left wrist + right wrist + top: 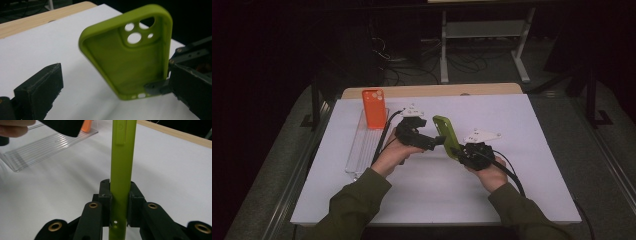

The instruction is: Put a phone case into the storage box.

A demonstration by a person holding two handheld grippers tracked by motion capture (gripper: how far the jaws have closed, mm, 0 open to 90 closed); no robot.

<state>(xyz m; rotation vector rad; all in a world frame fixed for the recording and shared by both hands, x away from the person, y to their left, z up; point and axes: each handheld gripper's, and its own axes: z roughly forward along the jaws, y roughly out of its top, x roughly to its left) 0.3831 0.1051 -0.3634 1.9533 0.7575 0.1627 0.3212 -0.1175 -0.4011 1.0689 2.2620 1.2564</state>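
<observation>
High view: right claw [458,152] grips the green case [446,135] by its bottom end. Left claw [438,142] is wide beside it. I think a handover comes next; left must close on the case.

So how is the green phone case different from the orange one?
The green phone case is held off the table, clamped at its bottom edge by the right gripper; the orange phone case stands upright in the clear rack, untouched. Colour differs. Both share the same camera-cutout shape.
</observation>
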